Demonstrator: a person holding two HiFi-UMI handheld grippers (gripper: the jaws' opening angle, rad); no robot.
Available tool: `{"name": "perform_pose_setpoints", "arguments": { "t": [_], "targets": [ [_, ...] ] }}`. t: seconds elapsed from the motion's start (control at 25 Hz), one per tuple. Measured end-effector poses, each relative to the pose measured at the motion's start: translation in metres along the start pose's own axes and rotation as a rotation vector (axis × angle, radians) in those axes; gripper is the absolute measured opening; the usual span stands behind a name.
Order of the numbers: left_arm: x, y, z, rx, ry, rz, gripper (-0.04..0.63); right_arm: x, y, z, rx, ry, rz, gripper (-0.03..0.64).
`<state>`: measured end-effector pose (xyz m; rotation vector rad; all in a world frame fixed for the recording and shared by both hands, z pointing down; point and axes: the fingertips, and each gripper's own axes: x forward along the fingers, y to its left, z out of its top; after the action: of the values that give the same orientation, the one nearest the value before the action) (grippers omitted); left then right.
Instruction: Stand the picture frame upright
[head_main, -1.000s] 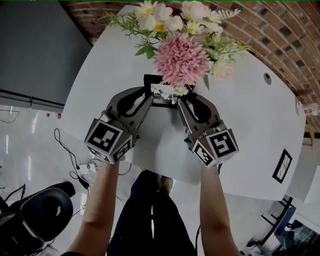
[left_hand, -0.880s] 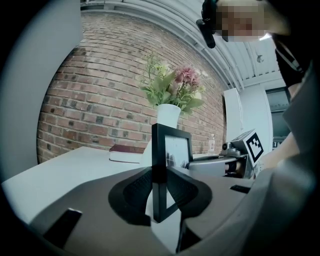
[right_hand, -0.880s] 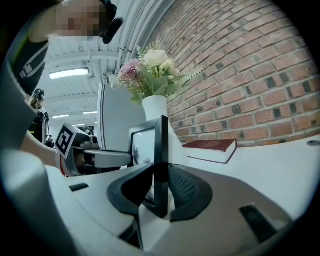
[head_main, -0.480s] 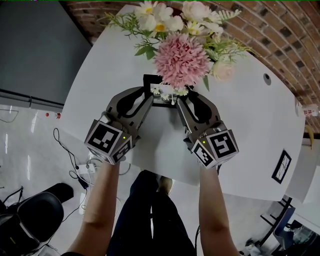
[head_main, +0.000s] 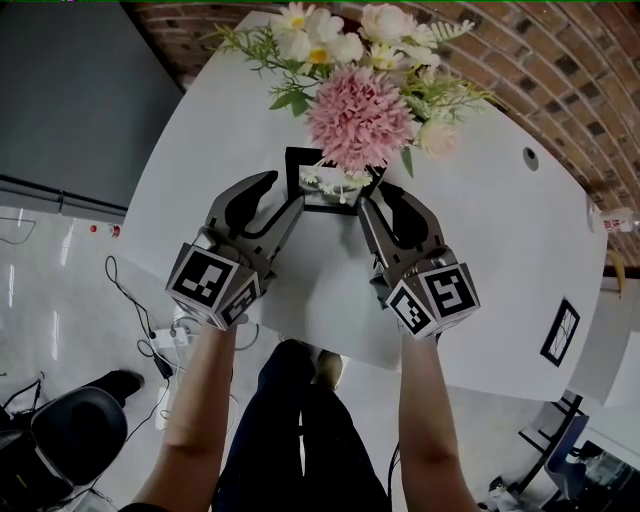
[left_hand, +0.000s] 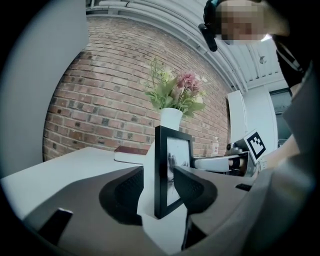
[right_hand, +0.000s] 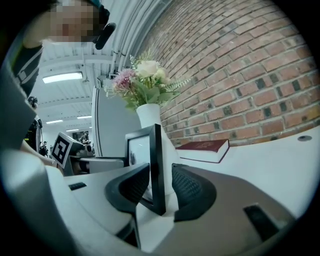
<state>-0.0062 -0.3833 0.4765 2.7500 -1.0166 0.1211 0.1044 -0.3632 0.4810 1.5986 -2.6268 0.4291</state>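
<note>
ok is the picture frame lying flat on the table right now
No, the left gripper view shows the picture frame standing upright on its bottom edge on the white table.

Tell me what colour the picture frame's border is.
Black. The picture frame shows best in the left gripper view, where it stands upright.

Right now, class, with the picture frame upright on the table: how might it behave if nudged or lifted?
The picture frame looks thin and tall for its footing, so a nudge on its face would probably tip it. Its straight black border suggests stiff, not floppy. Its front may be glass, so likely fragile against the hard table.
</note>
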Motion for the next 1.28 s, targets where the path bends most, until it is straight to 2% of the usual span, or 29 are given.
{"name": "perform_pose_setpoints", "arguments": {
  "t": [0.08,0.2,0.32,0.44,0.6,0.84,1.28],
  "targets": [
    [-0.004,0.003,0.0,0.002,-0.003,0.025,0.193,-0.005,0.0,0.0,0.005,-0.003,-0.001,0.137],
    [-0.01,0.004,0.0,-0.007,-0.003,0.041,0.193,-0.013,-0.002,-0.001,0.007,0.0,-0.011,0.089],
    [-0.016,0.003,0.001,-0.047,-0.006,0.055,0.183,-0.021,-0.002,-0.002,0.014,0.003,-0.024,0.006],
    [-0.024,0.001,0.0,-0.076,-0.014,0.077,0.126,-0.028,0.006,-0.004,0.011,0.007,-0.009,0.005],
    [-0.032,-0.008,-0.003,-0.073,0.006,0.104,0.002,-0.037,0.021,-0.004,0.025,-0.003,0.022,0.005],
    [-0.051,-0.027,-0.008,-0.078,0.018,0.093,0.002,-0.054,0.047,-0.004,0.041,0.004,0.074,0.003],
    [-0.092,-0.066,0.012,-0.112,-0.008,0.092,0.0,-0.1,0.083,0.015,0.029,0.009,0.094,0.003]
  ]
}}
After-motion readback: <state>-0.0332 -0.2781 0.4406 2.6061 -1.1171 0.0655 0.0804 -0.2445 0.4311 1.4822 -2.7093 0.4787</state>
